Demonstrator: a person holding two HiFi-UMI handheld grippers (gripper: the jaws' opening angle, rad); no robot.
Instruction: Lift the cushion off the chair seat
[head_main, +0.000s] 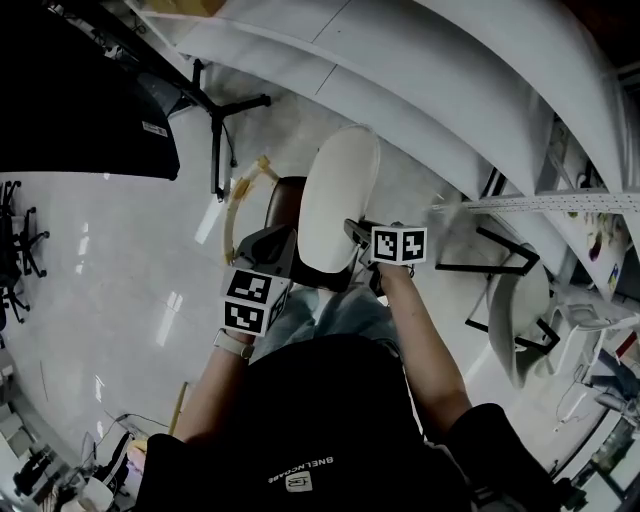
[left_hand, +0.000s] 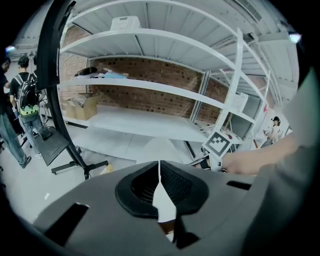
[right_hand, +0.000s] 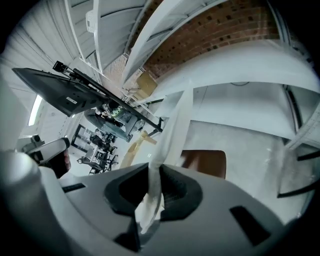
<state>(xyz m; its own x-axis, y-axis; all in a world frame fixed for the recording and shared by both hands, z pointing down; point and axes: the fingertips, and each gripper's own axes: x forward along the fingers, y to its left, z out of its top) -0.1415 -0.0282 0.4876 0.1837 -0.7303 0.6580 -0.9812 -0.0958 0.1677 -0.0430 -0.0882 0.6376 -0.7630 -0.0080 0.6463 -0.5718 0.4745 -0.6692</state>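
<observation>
The white oval cushion hangs raised above the brown chair seat, gripped at its near end from both sides. My left gripper is shut on the cushion's left edge; its pads pinch white fabric. My right gripper is shut on the right edge, where the fabric is bunched between its pads. In the right gripper view the cushion rises edge-on, with the chair seat below and behind it. The right gripper's marker cube shows in the left gripper view.
White metal shelving curves across the far side. A black tripod stand and a dark panel stand at the left. A white chair is at the right. People stand far left in the left gripper view.
</observation>
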